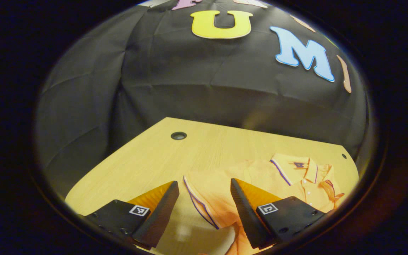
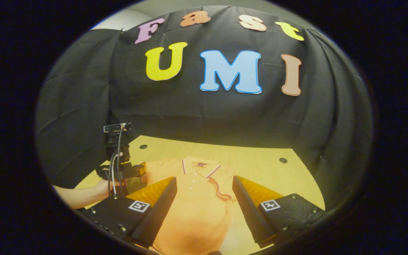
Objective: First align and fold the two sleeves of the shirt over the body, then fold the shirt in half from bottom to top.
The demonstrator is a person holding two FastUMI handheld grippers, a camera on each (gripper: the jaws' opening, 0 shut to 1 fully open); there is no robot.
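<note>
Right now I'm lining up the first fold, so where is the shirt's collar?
In the right gripper view the collar lies at the shirt's far end on the table, toward the booth wall, ahead of the open right gripper.

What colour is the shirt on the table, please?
Orange, with dark-and-white trim; the shirt shows best in the left gripper view.

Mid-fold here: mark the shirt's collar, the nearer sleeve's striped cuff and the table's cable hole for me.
collar (image 2: 200, 165): right gripper view, middle of the collar.
striped cuff (image 1: 198, 202): left gripper view, on the sleeve's striped hem.
cable hole (image 1: 178, 135): left gripper view, centre of the hole.
</note>
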